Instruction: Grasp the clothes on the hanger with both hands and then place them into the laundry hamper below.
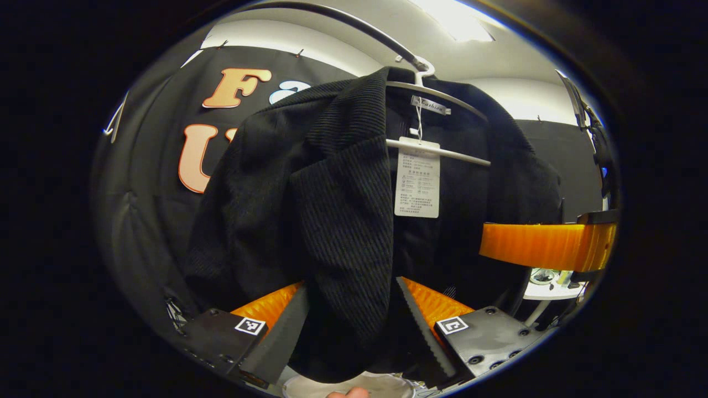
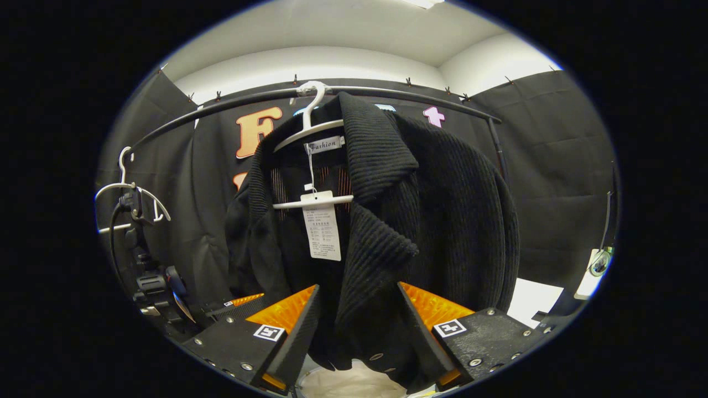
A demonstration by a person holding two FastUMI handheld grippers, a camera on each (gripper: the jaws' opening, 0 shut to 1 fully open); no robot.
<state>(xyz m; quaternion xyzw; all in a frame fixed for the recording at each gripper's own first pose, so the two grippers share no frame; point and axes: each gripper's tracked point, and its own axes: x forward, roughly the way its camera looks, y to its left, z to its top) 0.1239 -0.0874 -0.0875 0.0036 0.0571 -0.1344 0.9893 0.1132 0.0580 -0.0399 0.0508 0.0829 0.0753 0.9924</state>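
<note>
A black ribbed jacket (image 1: 310, 182) hangs on a white hanger (image 1: 437, 94) from a dark rail (image 1: 354, 27), with a white paper tag (image 1: 417, 182) at its neck. My left gripper (image 1: 351, 331) stands open, its fingers on either side of one hanging front panel. In the right gripper view the same jacket (image 2: 442, 210) hangs on the hanger (image 2: 310, 130), and my right gripper (image 2: 359, 334) is open around the lower front edge below the lapel. The right gripper's finger (image 1: 542, 246) also reaches in beside the jacket. A white hamper (image 2: 354, 381) shows below.
An empty white hanger (image 2: 124, 193) hangs on the rail (image 2: 221, 108) to the left, with a black device and cable (image 2: 146, 265) under it. Black cloth walls close the booth behind and at both sides. A white surface (image 2: 534, 301) lies at the lower right.
</note>
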